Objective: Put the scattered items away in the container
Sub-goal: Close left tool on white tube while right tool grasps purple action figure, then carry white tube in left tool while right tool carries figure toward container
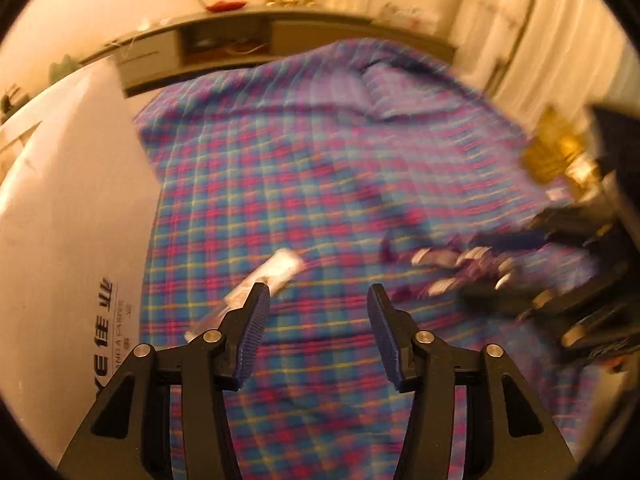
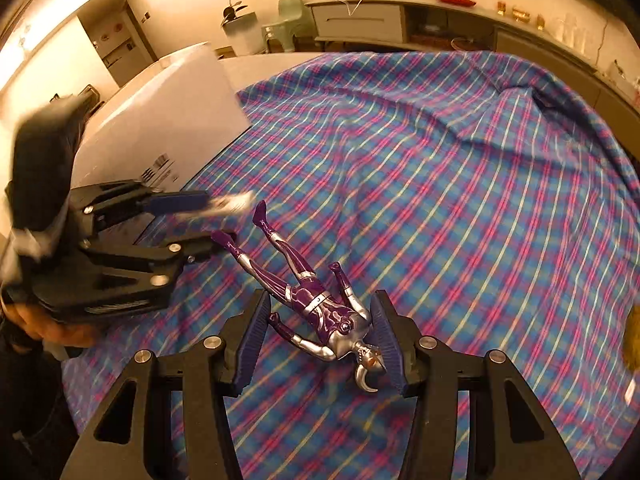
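The right gripper (image 2: 320, 338) stood with jaws apart around the torso of a purple-and-silver toy figure (image 2: 320, 308) lying on the plaid cloth (image 2: 440, 180), its pads not yet pressing. A closure there risked catching an outstretched arm or pinching cloth, and the figure's legs could swing into the left gripper (image 1: 318, 334) just beside them. That one hung open, empty, near a pale wrapped tube (image 1: 264, 276). The white box (image 2: 168, 120), likely the container, sat at the cloth's left edge; open cloth lay beyond to the right.
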